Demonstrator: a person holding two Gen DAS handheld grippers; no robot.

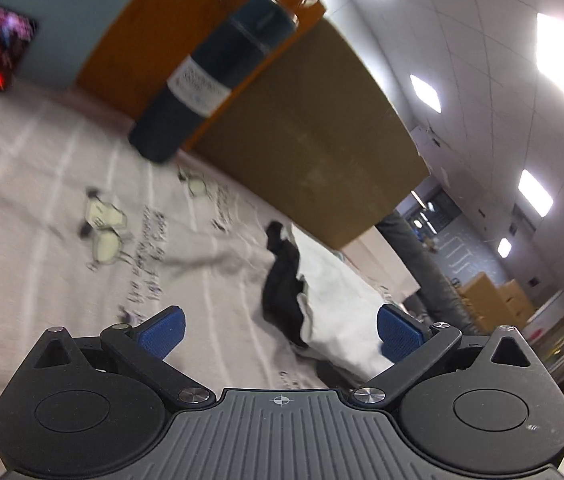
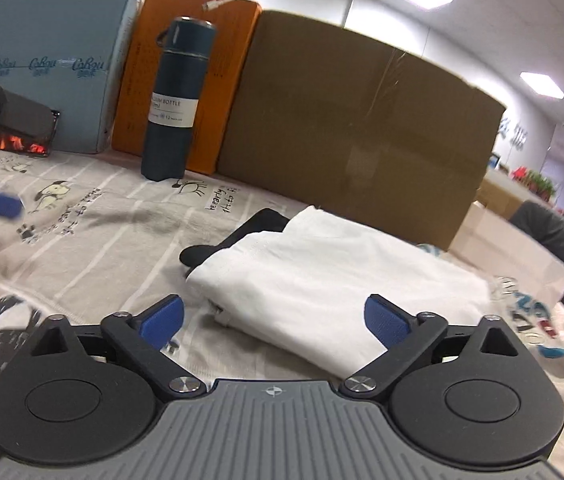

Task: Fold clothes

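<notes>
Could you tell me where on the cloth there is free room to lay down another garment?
The open patch is the printed cloth left of the white garment, in front of the bottle. It is crowded along the back, where boxes line the edge, and at the right, where the white garment overlaps a black one.

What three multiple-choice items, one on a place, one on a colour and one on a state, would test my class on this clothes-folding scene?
1. Where does the dark bottle stand?
A. in front of the orange box
B. on the white garment
C. inside the brown carton

2. What colour is the folded garment nearest the right tongs?
A. red
B. white
C. green

3. How do the left tongs stand?
A. shut on cloth
B. shut, empty
C. open, empty

Answers: 1 A, the orange box rises right behind the bottle; 2 B, the cloth is plain white, with a black garment behind it; 3 C, the blue pads sit wide apart, holding nothing.
</notes>
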